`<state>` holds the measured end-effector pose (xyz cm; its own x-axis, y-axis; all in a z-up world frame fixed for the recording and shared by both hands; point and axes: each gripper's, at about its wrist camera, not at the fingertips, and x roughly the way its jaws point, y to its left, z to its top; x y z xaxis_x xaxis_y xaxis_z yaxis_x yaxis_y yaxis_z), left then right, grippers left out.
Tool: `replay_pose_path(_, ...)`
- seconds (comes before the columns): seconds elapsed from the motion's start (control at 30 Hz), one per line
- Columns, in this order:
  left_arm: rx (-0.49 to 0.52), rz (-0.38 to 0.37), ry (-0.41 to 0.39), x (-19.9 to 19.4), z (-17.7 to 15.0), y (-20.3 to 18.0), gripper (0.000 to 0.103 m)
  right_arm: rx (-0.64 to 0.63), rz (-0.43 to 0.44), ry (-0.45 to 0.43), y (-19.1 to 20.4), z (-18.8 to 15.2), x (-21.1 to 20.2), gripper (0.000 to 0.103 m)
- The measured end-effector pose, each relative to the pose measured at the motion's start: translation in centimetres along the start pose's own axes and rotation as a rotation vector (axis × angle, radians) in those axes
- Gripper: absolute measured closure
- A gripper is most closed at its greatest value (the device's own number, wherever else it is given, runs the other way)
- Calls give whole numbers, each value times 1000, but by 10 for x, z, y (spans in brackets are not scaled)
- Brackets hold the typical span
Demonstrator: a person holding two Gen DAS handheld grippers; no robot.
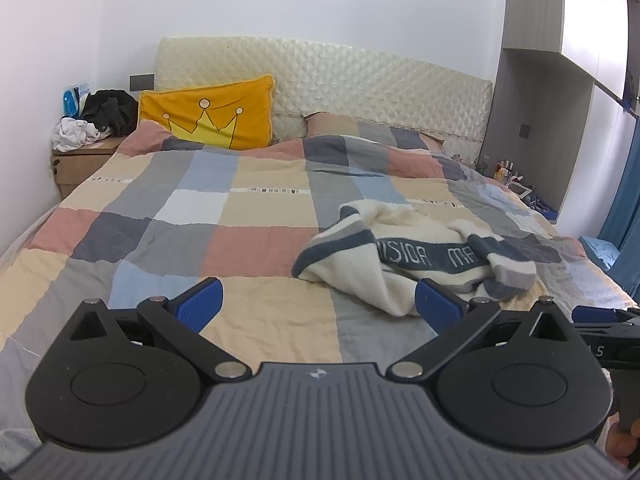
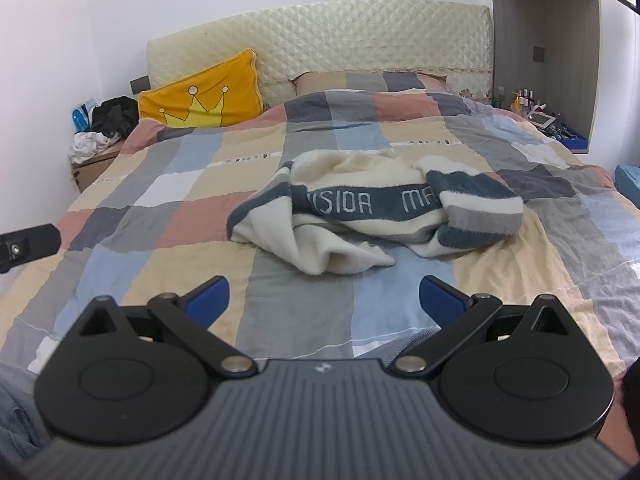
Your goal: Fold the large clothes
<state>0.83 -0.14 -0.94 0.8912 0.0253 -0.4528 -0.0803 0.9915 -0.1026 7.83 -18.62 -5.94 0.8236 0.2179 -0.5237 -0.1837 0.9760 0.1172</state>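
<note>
A cream knit sweater with dark teal and grey stripes and a lettered band lies crumpled on the checked quilt. My left gripper hovers open above the quilt, the sweater ahead and to the right; its right finger overlaps the sweater's near edge in the view. My right gripper is open too, above the foot of the bed with the sweater straight ahead, a short way off. Neither holds anything. A bit of the right gripper shows at the left wrist view's right edge, and of the left gripper in the right wrist view.
A yellow crown pillow leans on the quilted headboard. A cardboard box with heaped clothes stands left of the bed. Bottles and a small screen sit in a niche at the right. Blue curtain at far right.
</note>
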Motion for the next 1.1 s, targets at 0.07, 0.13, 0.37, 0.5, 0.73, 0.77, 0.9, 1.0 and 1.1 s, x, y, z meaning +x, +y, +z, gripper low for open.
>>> replay_pose_path(0.07,4,0,1,3,0,0,0,0,0,-3,-1,0,1,0)
replay_pose_path(0.13,4,-4,5,6,-1,1,0,1,-2,-2,-1,0,3,0)
replay_pose_path(0.37,11,-10,10,21,-3,5,0,0,-4,5,2,3,9,0)
replay_pose_path(0.5,3,-13,19,31,-2,9,0,3,1,3,6,5,15,0)
replay_pose_path(0.73,-6,-33,27,42,-7,15,0,3,-6,15,9,4,22,0)
replay_pose_path(0.77,-11,-36,32,44,-8,16,0,7,-7,17,9,3,24,0)
replay_pose_path(0.9,-4,-15,19,56,-7,16,0,22,-15,21,8,1,31,0)
replay_pose_path(1.0,36,4,20,69,-3,13,0,27,-37,6,6,2,39,0)
replay_pose_path(1.1,63,15,3,77,3,9,0,40,-49,-2,0,6,49,0)
